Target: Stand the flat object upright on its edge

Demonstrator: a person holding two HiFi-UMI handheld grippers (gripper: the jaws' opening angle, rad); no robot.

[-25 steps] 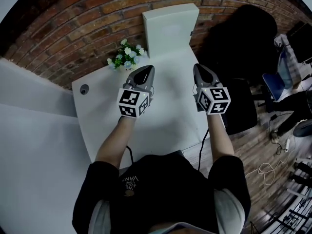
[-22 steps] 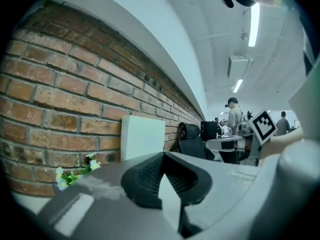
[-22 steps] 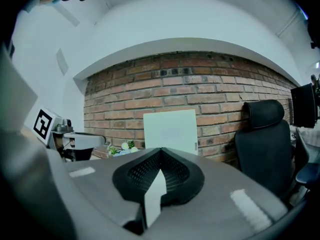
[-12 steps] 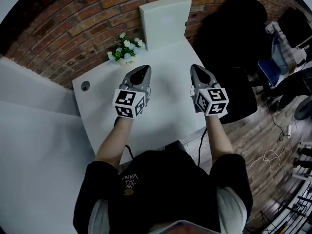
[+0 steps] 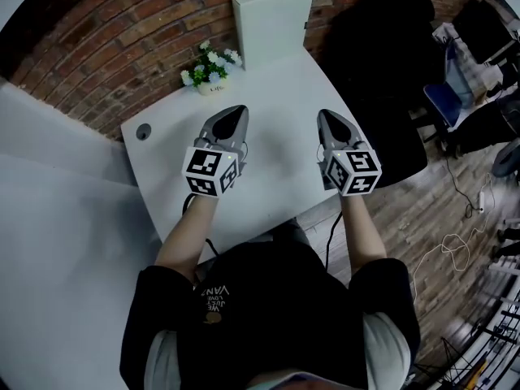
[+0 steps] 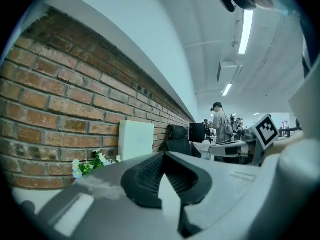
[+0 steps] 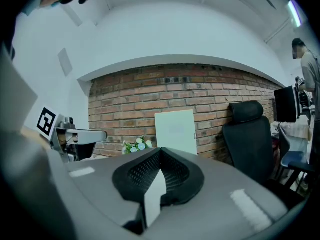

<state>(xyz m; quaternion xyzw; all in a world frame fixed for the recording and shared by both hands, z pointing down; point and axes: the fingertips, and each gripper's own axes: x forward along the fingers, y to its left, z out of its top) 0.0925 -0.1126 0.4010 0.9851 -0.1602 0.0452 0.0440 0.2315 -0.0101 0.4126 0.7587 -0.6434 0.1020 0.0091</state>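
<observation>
Desk (image 5: 280,96) w/ panel (image 5: 272,21) upright; L gripper (image 5: 238,112), R gripper (image 5: 324,115) closed (empty).

Foot of the white board (image 7: 174,130) is hidden behind the right gripper (image 7: 160,152); near edge of the desk (image 5: 276,173) under the person (image 5: 268,315).

Dim head view, fisheye-bent edges; ceiling strip lights (image 6: 244,31) bright, slight glare.

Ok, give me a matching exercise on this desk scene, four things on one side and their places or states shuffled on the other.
1 white panel
2 flowers
3 black chair
4 left gripper

A jaws shut, empty
B beside the desk, at its right
C standing on edge against the brick wall
D on the desk, left of the panel

Pairs: 1-C, 2-D, 3-B, 4-A
</observation>
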